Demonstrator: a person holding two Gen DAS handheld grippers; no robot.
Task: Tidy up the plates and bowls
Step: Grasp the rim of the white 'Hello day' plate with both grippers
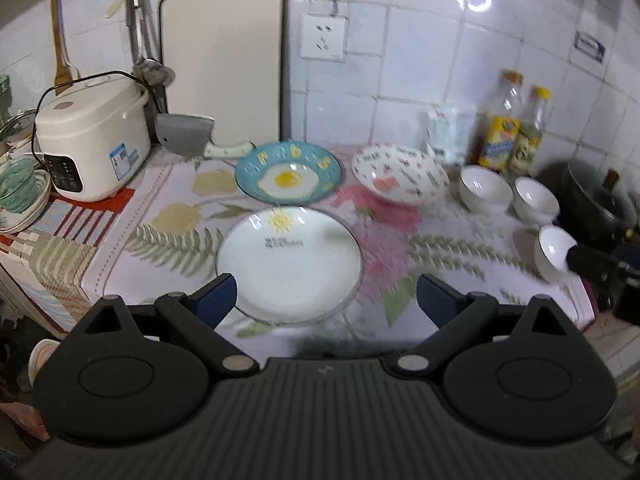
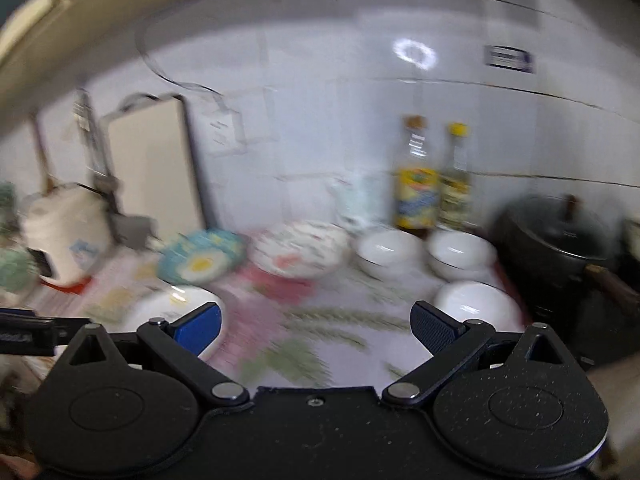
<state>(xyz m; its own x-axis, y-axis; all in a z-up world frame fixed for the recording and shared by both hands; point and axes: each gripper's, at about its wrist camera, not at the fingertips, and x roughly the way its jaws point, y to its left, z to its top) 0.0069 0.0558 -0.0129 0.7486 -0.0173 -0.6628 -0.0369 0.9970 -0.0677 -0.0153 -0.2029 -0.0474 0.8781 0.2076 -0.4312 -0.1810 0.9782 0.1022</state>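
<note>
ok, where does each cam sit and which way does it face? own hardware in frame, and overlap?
Left wrist: sits behind the open left gripper, faces the tiled wall across the counter; white plate ahead, rice cooker at left; the right gripper's finger tip shows at the right edge.
Right wrist: sits behind the open right gripper, same heading, further right, blurred; nearest white bowl ahead, black pot at right.
Shared: white plate, egg plate, floral plate, three white bowls, two bottles, cutting board.
</note>
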